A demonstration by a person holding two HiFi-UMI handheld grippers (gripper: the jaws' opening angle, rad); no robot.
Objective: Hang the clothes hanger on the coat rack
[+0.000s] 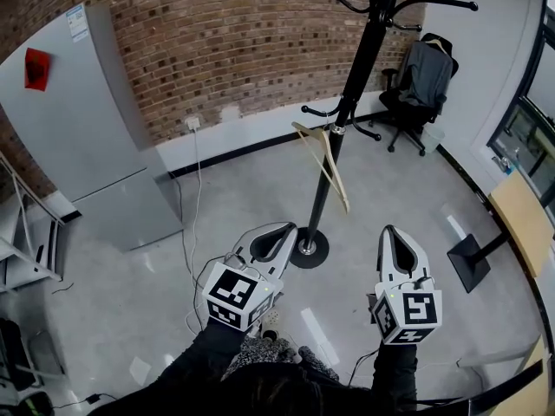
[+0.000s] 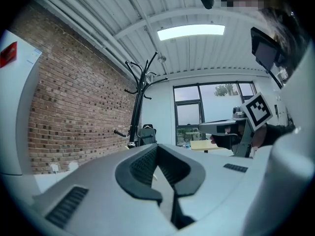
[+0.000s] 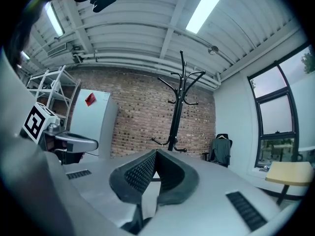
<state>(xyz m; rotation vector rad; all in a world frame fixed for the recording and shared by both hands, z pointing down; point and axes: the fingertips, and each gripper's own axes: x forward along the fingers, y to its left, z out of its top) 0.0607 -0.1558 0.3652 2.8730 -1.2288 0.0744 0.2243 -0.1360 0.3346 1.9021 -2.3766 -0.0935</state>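
Observation:
The black coat rack point(image 1: 349, 100) stands on its round base point(image 1: 308, 248) on the floor ahead of me. A pale wooden clothes hanger point(image 1: 325, 165) hangs tilted from one of its lower hooks, beside the pole. My left gripper point(image 1: 290, 228) is shut and empty, its tip close to the base in the head view. My right gripper point(image 1: 388, 230) is also shut and empty, to the right of the pole. The coat rack point(image 2: 135, 107) shows beyond the left gripper point(image 2: 156, 146), and the coat rack point(image 3: 176, 112) rises past the right gripper point(image 3: 156, 152). Neither gripper touches the hanger.
A grey cabinet point(image 1: 87, 128) stands at the left against the brick wall. An office chair with a dark jacket point(image 1: 422, 81) is at the back right. A wooden table point(image 1: 520, 215) and a black stand base point(image 1: 468, 263) are at the right. A white cable point(image 1: 196, 189) trails over the floor.

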